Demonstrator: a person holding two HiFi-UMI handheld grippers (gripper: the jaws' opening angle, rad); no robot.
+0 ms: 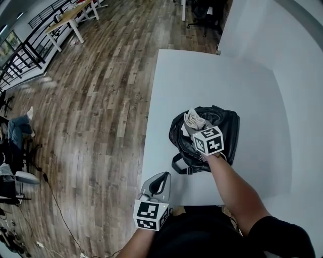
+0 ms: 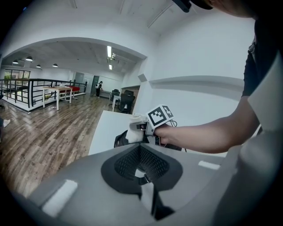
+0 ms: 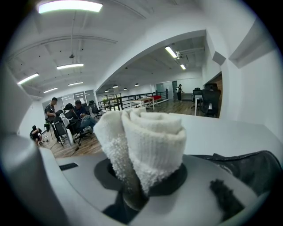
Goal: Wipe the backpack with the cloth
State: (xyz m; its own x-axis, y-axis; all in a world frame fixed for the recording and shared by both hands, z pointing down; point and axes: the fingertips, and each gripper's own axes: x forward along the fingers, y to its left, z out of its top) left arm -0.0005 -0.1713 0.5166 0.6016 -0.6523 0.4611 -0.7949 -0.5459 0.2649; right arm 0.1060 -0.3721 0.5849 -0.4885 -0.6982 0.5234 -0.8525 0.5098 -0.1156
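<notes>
A black backpack (image 1: 222, 132) lies on the white table (image 1: 217, 75), near its front left part. My right gripper (image 1: 198, 129) is over the bag's left side, shut on a rolled white cloth (image 1: 193, 120) that rests against the bag. In the right gripper view the cloth (image 3: 146, 139) bulges up between the jaws, with the backpack (image 3: 250, 170) low at the right. My left gripper (image 1: 162, 177) hovers at the table's front edge, apart from the bag, jaws together and holding nothing. From the left gripper view I see the cloth (image 2: 132, 133) and the backpack (image 2: 120, 140) ahead.
The table's left edge (image 1: 149, 126) drops to a wood floor (image 1: 96, 111). A white wall (image 1: 298, 60) runs along the right. Seated people (image 3: 73, 115) and chairs are off to the left; desks and office chairs (image 1: 202, 15) stand far behind the table.
</notes>
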